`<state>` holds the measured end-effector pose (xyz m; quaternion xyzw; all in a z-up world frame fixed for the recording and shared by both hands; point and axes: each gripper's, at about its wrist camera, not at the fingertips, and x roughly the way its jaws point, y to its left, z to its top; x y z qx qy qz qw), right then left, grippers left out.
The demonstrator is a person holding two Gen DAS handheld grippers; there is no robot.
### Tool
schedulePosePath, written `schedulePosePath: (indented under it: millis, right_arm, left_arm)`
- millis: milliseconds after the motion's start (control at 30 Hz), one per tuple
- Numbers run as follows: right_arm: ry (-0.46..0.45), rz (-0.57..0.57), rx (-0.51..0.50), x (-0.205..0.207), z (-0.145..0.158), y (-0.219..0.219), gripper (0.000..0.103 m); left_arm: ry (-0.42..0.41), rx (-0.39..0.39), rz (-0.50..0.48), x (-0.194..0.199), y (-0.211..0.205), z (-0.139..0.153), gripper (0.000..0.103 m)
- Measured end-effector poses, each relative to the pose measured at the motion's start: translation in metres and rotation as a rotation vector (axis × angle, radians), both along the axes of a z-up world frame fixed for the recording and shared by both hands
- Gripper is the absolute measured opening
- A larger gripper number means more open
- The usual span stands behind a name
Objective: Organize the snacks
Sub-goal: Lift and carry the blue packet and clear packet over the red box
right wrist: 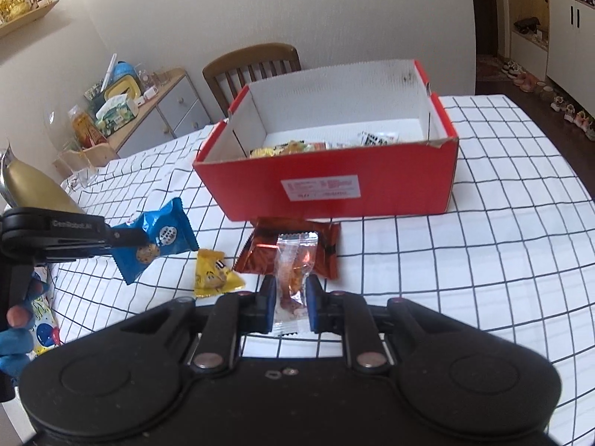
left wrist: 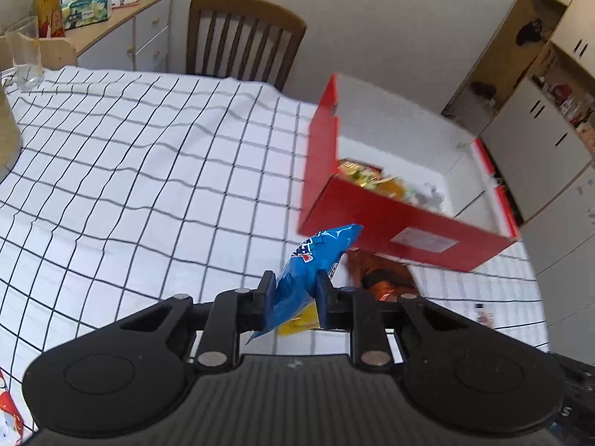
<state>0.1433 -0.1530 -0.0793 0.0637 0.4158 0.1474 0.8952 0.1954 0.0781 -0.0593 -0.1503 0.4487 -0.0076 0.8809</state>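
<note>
Left wrist view
Left claw (left wrist: 293,290): closed on a blue cookie packet (left wrist: 310,265), held lifted above the tabletop (left wrist: 130,171).
Red box (left wrist: 405,228): open, ahead and to the right, blurred; snack packets lie inside.
Orange packet (left wrist: 383,275): on the cloth just before the box front.
Yellow packet (left wrist: 297,321): partly hidden beneath the blue one.
Chair (left wrist: 241,37): at the far edge.

Right wrist view
Right claw (right wrist: 291,301): closed on a clear packet (right wrist: 295,271) with reddish contents.
Clear packet position: over the orange packet's (right wrist: 260,256) near edge.
Yellow packet (right wrist: 214,273): flat on the cloth, left of the claw.
Left claw (right wrist: 126,239): at the left, gripping the blue cookie packet (right wrist: 160,239) in the air.
Red box (right wrist: 327,189): just behind the orange packet.
</note>
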Motion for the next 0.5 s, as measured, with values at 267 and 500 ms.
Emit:
schedulePosePath:
  millis: [267, 500]
  right_arm:
    - [-0.065, -0.013, 0.006, 0.006, 0.025, -0.006, 0.015]
    - [-0.123, -0.024, -0.005, 0.021, 0.047, -0.010, 0.015]
  left_arm:
    - [-0.061, -0.034, -0.038, 0.000, -0.017, 0.032, 0.021]
    - [-0.102, -0.039, -0.075, 0.013, -0.037, 0.054, 0.021]
